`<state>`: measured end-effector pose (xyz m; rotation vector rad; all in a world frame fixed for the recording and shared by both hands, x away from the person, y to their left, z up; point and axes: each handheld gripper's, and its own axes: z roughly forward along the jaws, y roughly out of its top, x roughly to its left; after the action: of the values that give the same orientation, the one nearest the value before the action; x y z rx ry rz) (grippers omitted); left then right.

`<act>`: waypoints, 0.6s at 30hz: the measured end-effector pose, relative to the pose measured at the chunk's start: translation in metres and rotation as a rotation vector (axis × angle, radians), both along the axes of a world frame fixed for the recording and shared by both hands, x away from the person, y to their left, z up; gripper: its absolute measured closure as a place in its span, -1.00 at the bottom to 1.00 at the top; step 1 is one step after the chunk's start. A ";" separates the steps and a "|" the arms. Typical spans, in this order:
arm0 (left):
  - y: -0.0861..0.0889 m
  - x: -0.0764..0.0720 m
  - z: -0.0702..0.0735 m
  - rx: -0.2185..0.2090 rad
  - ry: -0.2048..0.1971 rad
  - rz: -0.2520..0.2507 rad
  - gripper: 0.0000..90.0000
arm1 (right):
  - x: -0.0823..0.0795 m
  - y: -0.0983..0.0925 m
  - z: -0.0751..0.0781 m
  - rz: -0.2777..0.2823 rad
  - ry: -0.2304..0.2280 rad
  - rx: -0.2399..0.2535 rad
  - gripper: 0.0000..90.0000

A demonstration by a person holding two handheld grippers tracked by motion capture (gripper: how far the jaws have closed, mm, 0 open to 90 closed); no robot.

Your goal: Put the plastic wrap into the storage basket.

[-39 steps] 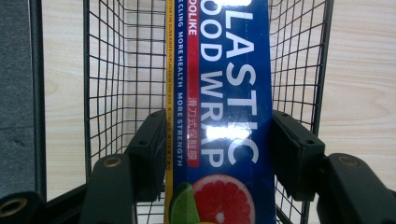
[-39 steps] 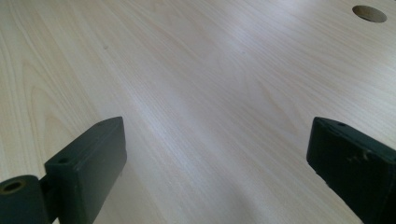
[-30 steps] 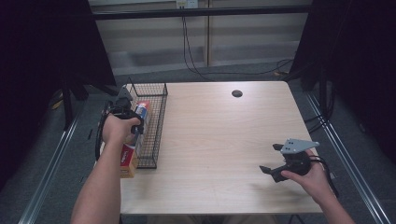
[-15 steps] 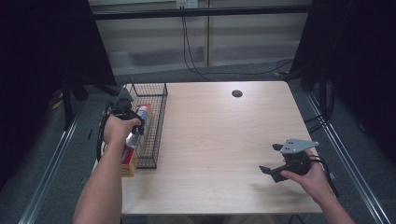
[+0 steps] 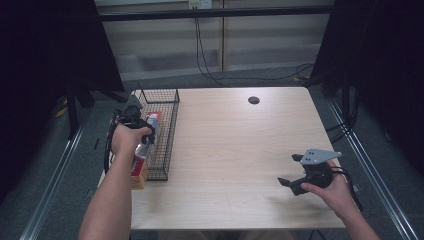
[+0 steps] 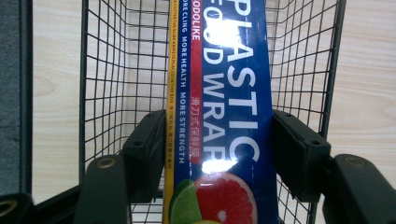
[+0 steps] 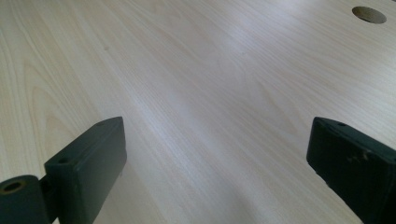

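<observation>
A long blue box of plastic food wrap [image 6: 224,93], with a citrus picture on it, sits between the jaws of my left gripper [image 6: 219,149]. Both jaws press its sides. In the high view the box [image 5: 152,120] slants over the black wire basket [image 5: 172,125] at the table's left edge, with its near end sticking out towards the person past the hand. The left gripper [image 5: 142,125] is above the basket's left half. Basket mesh [image 6: 107,70] shows under and around the box. My right gripper [image 5: 288,170] hovers low over the table's near right part, open and with nothing in it [image 7: 215,149].
The wooden table [image 5: 240,150] has a round cable hole [image 5: 254,100] at the back, also visible in the right gripper view [image 7: 369,14]. Cables [image 5: 210,70] hang and run on the floor behind. Dark curtains and metal rails [image 5: 370,165] flank the table.
The left forearm shifts slightly. The box and both grippers stay about where they were.
</observation>
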<state>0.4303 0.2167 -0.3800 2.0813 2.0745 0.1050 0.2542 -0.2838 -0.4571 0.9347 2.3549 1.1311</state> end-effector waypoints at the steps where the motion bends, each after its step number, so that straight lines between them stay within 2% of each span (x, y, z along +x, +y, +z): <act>1: 0.000 0.000 0.000 -0.001 0.000 0.001 -0.12 | 0.000 0.000 0.000 0.000 0.000 0.002 -0.90; 7: 0.003 -0.002 0.007 -0.031 -0.027 0.023 -0.14 | 0.000 -0.001 0.001 0.002 -0.004 0.004 -0.90; 18: 0.004 -0.005 0.018 -0.060 -0.057 0.011 -0.27 | 0.001 0.000 0.001 0.004 -0.005 0.011 -0.90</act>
<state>0.4249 0.2206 -0.3616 2.0087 2.0308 0.1021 0.2550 -0.2842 -0.4563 0.9307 2.3503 1.1473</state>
